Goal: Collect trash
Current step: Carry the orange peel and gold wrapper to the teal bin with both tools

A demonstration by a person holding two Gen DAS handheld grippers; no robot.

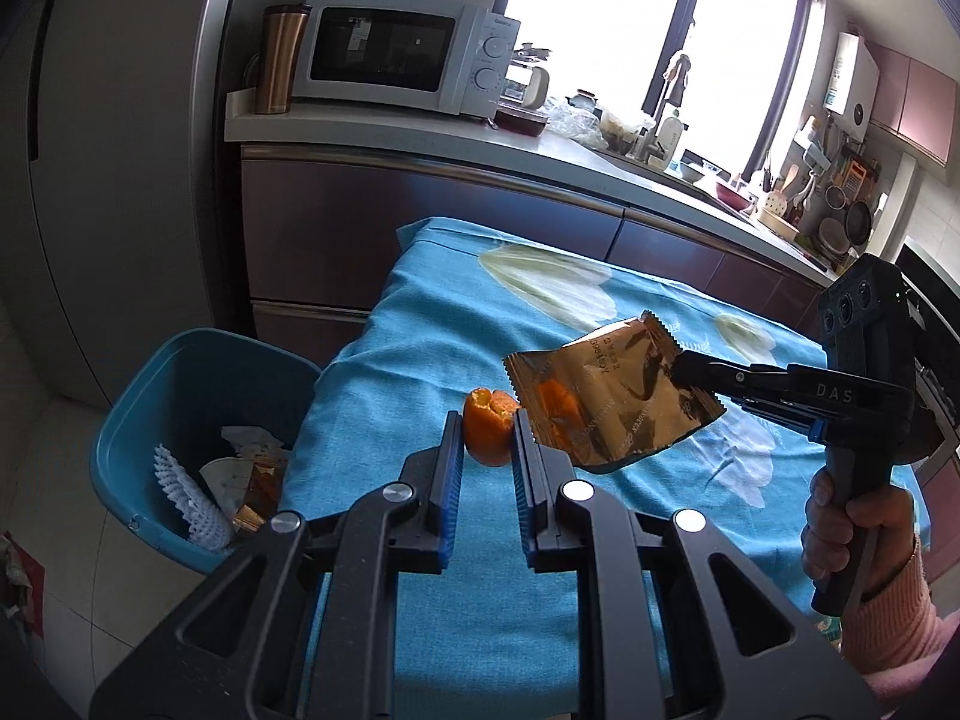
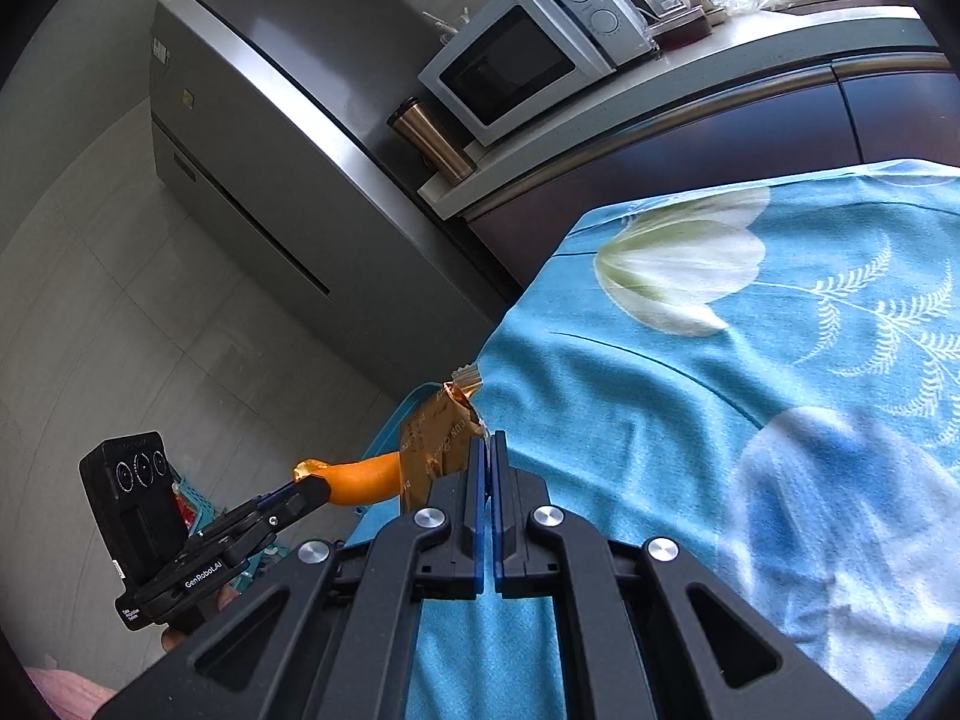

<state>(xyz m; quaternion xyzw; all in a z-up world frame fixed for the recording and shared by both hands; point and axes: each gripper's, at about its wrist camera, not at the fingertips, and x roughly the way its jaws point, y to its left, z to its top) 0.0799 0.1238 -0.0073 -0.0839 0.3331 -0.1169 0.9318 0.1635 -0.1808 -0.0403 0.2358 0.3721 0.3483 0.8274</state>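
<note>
1. Left gripper (image 1: 486,438) pinches the orange peel (image 1: 489,429); right gripper (image 2: 487,450) clamps the gold wrapper (image 1: 606,402), both above the table (image 1: 540,312).
2. Risk: the wrapper's thin corner grip could slip, dropping it short of the bin (image 1: 198,372).
3. The bin sits beside the table's edge, open-topped, path clear.

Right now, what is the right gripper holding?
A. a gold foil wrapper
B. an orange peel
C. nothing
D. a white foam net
A: the right gripper is shut on the gold foil wrapper, lifted above the blue tablecloth; the left gripper holds the orange peel.
</note>
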